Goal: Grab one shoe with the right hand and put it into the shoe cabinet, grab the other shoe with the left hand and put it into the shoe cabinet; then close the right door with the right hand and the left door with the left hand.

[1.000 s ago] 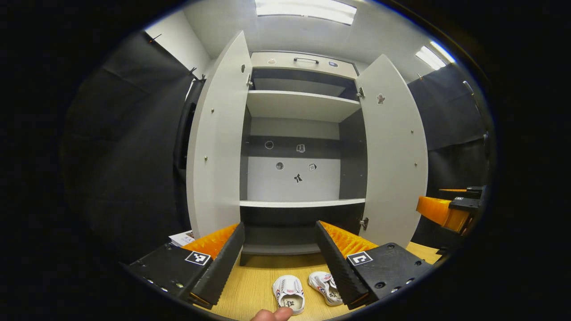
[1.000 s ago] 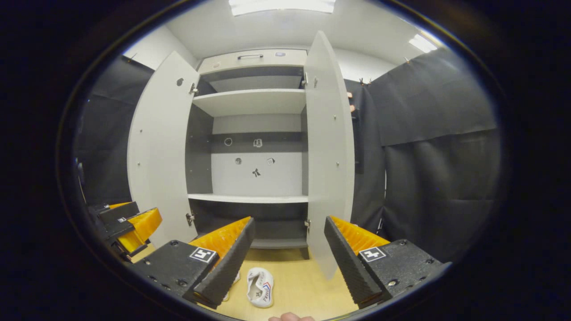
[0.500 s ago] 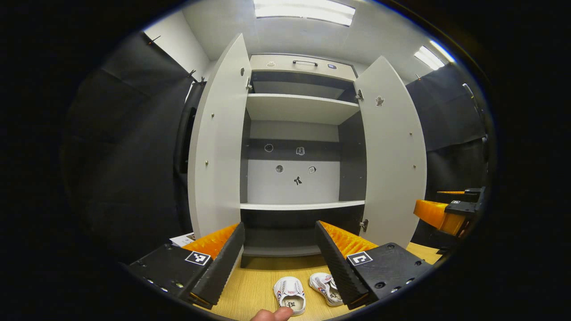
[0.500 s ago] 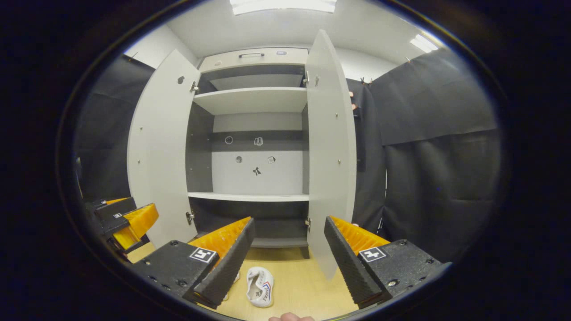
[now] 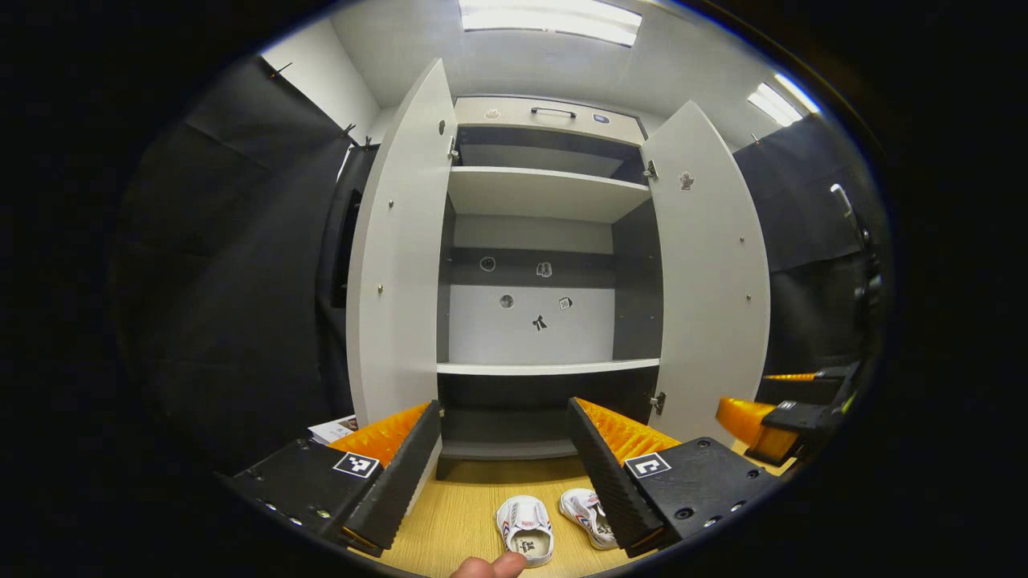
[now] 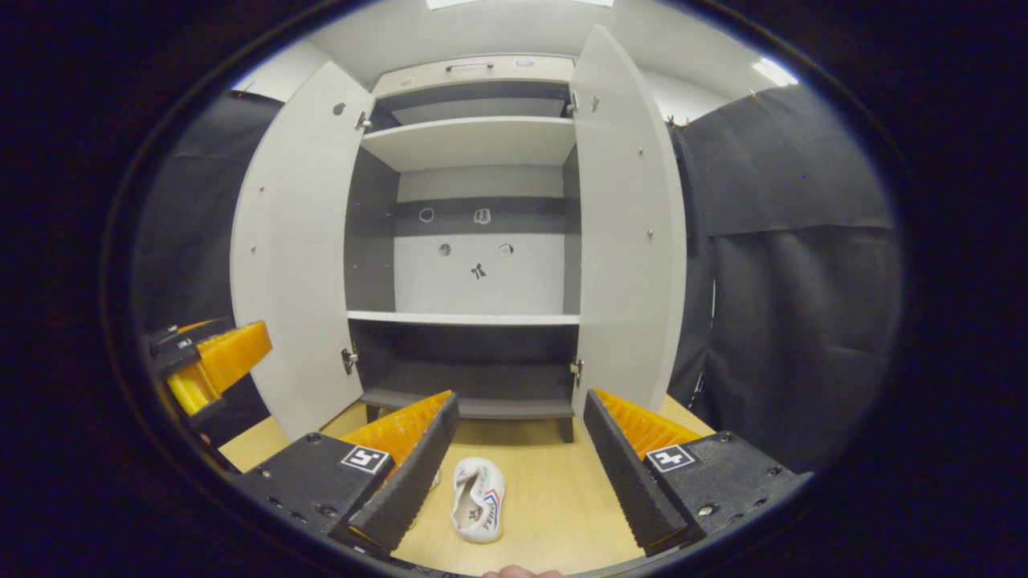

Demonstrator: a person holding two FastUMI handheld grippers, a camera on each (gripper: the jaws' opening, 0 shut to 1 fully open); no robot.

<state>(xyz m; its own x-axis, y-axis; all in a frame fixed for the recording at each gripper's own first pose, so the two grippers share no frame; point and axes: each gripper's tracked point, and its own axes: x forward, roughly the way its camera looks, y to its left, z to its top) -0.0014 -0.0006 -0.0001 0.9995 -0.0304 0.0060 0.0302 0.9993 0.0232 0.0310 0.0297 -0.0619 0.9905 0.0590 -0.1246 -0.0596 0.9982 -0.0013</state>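
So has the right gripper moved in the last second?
Yes. In the right gripper view the shoe cabinet sits higher in the picture and more floor shows, so the right gripper has tipped downward, toward the white shoe.

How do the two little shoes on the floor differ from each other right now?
In the left gripper view, the left shoe lies in plain sight between the left gripper's open fingers, whereas the right shoe is partly hidden behind one finger. The left shoe points straight at the shoe cabinet; the right shoe lies angled. Both are small, white, and on the wooden floor, outside the cabinet.
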